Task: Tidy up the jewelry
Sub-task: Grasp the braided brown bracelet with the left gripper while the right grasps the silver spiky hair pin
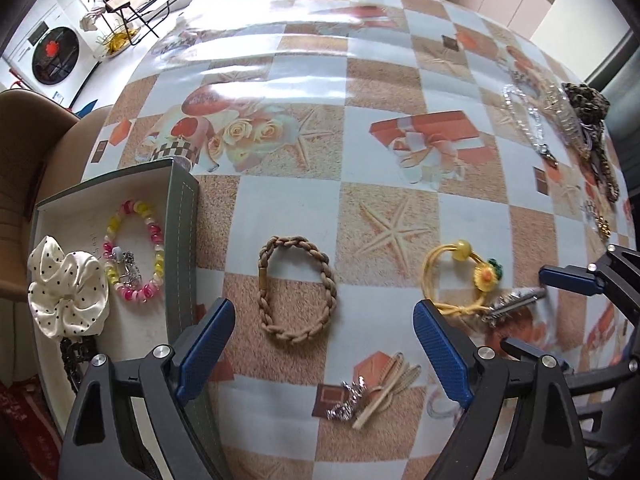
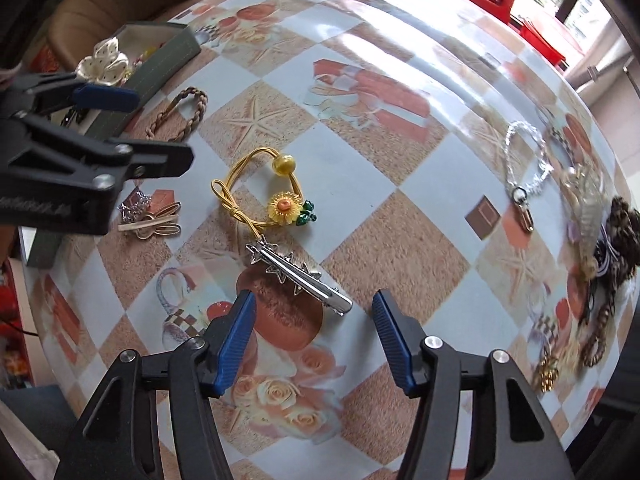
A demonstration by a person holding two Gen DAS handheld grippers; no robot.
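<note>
- the left hand-held gripper (image 1: pixel 324 344) is hovering low over the desk (image 1: pixel 384 60) with its blue-padded jaws spread wide and nothing between them; a tan braided cord bracelet (image 1: pixel 298 288) is lying flat just ahead of it.
- the right hand-held gripper (image 2: pixel 314 330) is also standing released, its jaws apart on either side of the near end of a silver metal hair clip with star cut-outs (image 2: pixel 298 274).
- a yellow elastic hair tie with a sunflower charm and amber bead (image 2: pixel 264 196) is touching the clip's far end.
- a grey-green open cardboard box (image 1: pixel 182 240) is sitting at the desk's left edge, holding a white polka-dot satin scrunchie (image 1: pixel 66 292) and a pink-and-yellow glass bead bracelet (image 1: pixel 134 252).
- a clear crystal bead bracelet (image 2: pixel 524 156) is lying well apart, near a pile of other pieces.
</note>
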